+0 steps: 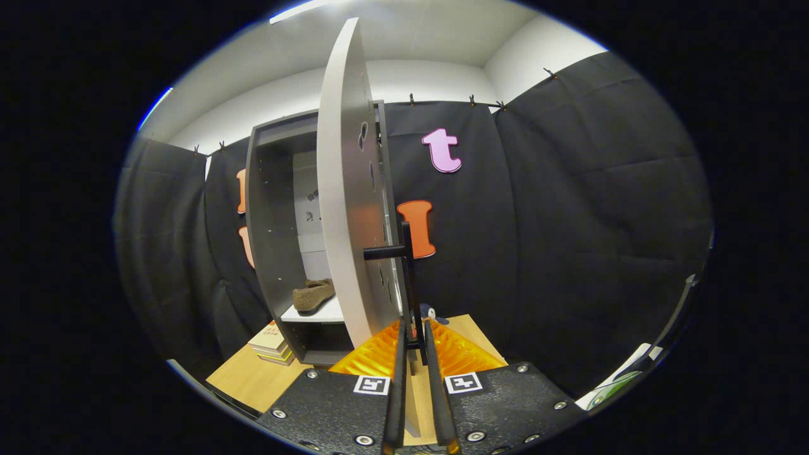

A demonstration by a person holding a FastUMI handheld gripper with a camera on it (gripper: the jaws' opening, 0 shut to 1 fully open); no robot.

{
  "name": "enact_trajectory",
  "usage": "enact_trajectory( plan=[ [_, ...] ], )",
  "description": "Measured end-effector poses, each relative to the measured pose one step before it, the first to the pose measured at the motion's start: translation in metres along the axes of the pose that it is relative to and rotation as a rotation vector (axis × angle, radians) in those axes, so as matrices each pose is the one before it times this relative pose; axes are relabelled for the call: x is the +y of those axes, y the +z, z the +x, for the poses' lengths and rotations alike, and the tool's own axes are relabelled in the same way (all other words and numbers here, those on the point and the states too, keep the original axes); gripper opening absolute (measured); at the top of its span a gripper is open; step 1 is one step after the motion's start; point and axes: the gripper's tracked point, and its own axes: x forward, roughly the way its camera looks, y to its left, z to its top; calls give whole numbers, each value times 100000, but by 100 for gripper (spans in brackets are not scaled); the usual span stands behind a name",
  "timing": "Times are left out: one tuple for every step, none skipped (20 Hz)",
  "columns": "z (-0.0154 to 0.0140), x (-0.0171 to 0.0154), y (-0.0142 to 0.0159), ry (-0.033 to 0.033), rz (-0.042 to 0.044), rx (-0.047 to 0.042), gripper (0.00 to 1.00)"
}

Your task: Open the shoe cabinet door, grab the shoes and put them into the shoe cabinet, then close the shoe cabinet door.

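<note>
I read the gripper (414,341) as nearly closed: its two fingers run forward almost parallel with only a narrow gap, and the lower end of the door handle (407,278) sits in that gap. The fingers flank the handle's vertical bar closely. I cannot tell for certain whether both fingers press on the bar.

The handle is a dark vertical bar with a short horizontal post joining it to the cabinet door (344,189). I see the door swung wide open, edge-on to the camera, standing upright just ahead of the fingers and left of the handle. Small holes show on its inner face.

The shoe cabinet (268,208) stands beyond the door, slightly left, dark-framed with a lighter interior. I see a brown shoe (313,295) resting on the white shelf (316,313) in the lower part of the cabinet, toe pointing left. A second shoe may lie behind it; I cannot separate them.

The cabinet stands on a light wooden desk (253,379). A small stack of books (272,344) lies on the desk just beside the cabinet's lower left corner. Black cloth forms the booth wall behind everything.
</note>
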Motion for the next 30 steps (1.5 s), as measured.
enact_trajectory(
  plan=[
    [29, -161, -100, -903, -355, 247, 18],
    [-127, -211, 92, -975, -203, -296, 18],
    [-283, -689, 118, -1119, 34, -320, 18],
    [-481, -860, 28, -1185, 130, -150, 18],
    [-419, -494, 9, -456, 516, -290, 18],
    [-491, -96, 86, 219, 999, -114, 18],
    [-17, 470, -62, 671, 1330, -75, 18],
    [-209, 354, 126, 900, 575, -447, 18],
    [-145, 201, 109, 312, -360, -213, 18],
    [-127, 224, -100, 286, -799, 105, 18],
    [-148, 252, -75, 141, -1033, 362, 18],
    [-236, 299, -87, 259, -1008, 77, 18],
    [-256, 263, -97, 78, -878, 306, 18],
    [-171, 354, -56, 148, -402, 321, 18],
    [-243, 341, -85, 276, -110, 176, 18],
    [-162, 376, 79, 309, 63, -355, 18],
    [-210, 436, 156, 390, 97, -540, 18],
    [-262, 477, 45, 355, 79, -231, 18],
    [-185, 411, 6, 246, -52, -277, 18],
    [-205, 455, -191, 351, -113, 42, 18],
    [-187, 472, -58, 433, -157, -56, 18],
    [-179, 449, 18, 445, -253, -199, 18],
    [-193, 581, -54, 224, -290, -88, 18],
    [-72, 801, -128, 528, -213, 168, 19],
    [-144, 889, -298, 945, -133, 420, 20],
    [-28, 743, -253, 610, -257, 171, 21],
    [71, 620, -124, 114, -449, 21, 21],
    [11, 753, -412, 751, -326, 524, 21],
    [76, 815, -202, 641, 45, -107, 21],
    [134, 935, -279, 1051, 519, -94, 21]
  ],
)
